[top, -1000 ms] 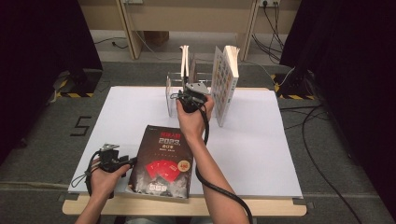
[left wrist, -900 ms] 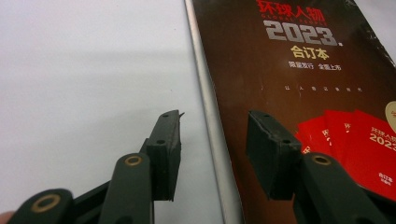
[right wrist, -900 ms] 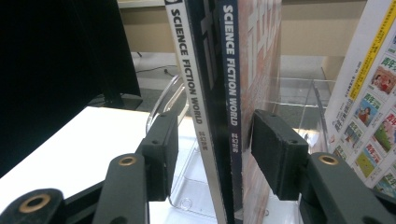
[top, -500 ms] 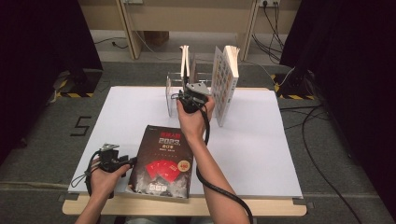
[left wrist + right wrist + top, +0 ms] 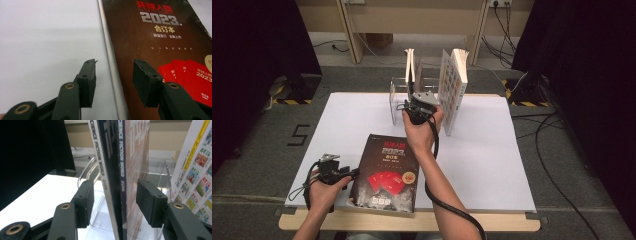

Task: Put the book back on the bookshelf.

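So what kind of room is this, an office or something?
Probably a lab or recording studio: black curtains flank a white-topped table, cables trail across grey carpet, and hand-held black grippers work with magazines in a clear acrylic rack.

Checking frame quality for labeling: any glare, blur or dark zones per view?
High view: table evenly lit, both flanks black, dark book title too soft to read. Left gripper view: title sharp, bright streak along the book's spine, near jaws soft. Right gripper view: spine text on the upright magazines legible, left background black, clear rack shows reflections.
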Demonstrator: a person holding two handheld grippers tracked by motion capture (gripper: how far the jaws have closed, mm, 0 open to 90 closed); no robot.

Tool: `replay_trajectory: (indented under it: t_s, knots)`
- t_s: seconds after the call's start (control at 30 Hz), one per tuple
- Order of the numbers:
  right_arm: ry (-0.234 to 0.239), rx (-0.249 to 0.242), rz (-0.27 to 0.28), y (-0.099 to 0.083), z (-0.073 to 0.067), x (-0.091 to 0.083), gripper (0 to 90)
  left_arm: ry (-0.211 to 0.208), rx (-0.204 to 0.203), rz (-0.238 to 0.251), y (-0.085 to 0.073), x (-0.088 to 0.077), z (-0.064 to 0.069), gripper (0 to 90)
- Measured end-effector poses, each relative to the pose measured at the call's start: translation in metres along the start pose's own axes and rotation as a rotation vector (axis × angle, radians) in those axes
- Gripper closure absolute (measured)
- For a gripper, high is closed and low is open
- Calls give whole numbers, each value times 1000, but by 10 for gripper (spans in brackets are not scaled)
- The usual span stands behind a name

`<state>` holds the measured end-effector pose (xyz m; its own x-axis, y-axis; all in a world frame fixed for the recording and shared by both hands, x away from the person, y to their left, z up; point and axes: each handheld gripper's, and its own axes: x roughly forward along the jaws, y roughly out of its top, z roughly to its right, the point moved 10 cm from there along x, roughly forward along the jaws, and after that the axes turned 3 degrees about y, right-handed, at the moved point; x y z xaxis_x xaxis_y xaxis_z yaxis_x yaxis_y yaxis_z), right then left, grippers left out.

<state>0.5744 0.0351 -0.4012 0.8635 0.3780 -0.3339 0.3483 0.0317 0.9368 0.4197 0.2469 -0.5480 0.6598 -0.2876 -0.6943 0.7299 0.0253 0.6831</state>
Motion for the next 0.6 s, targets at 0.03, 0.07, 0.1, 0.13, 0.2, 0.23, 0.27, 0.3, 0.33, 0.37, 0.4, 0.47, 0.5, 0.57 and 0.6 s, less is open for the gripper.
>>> replay_trajectory:
  t_s: [0.03,0.07,0.1,0.13,0.2,0.23,0.27,0.3,0.33,0.37,0.4,0.47,0.5,0.57,0.6]
  knots:
    - [1,-1,-1,-1,0,0,488,0,0,0,0,0,0,526]
    - [3,-5,-1,-2,0,-1,488,-1,2,0,0,0,0,525]
    - [7,-2,-4,-3,0,-2,488,-2,1,0,0,0,1,525]
    - [10,-5,-5,-5,-1,-2,488,-2,1,1,0,0,1,524]
    - [19,-9,-9,-8,-2,-3,487,-2,4,-1,0,0,1,524]
    - [24,-8,-14,-10,-3,-4,487,-3,4,-1,0,0,1,524]
    - [28,-12,-14,-11,-4,-4,485,-3,4,0,0,0,1,523]
    - [32,-10,-15,-13,-4,-5,485,-3,3,0,0,0,0,523]
    - [34,-7,-18,-15,-4,-6,485,-4,3,0,0,0,1,523]
    - [37,-8,-22,-16,-4,-6,485,-4,3,1,0,0,1,523]
    - [40,-9,-25,-18,-4,-7,485,-5,3,1,0,0,1,523]
    - [50,-5,-35,-21,-4,-9,485,-6,4,1,0,-1,1,522]
    - [55,3,-41,-23,-4,-9,485,-7,1,3,1,0,2,522]
    - [56,-1,-48,-26,-2,-11,485,-8,1,2,1,0,2,522]
    - [62,4,-55,-28,-1,-12,485,-9,2,1,1,0,3,522]
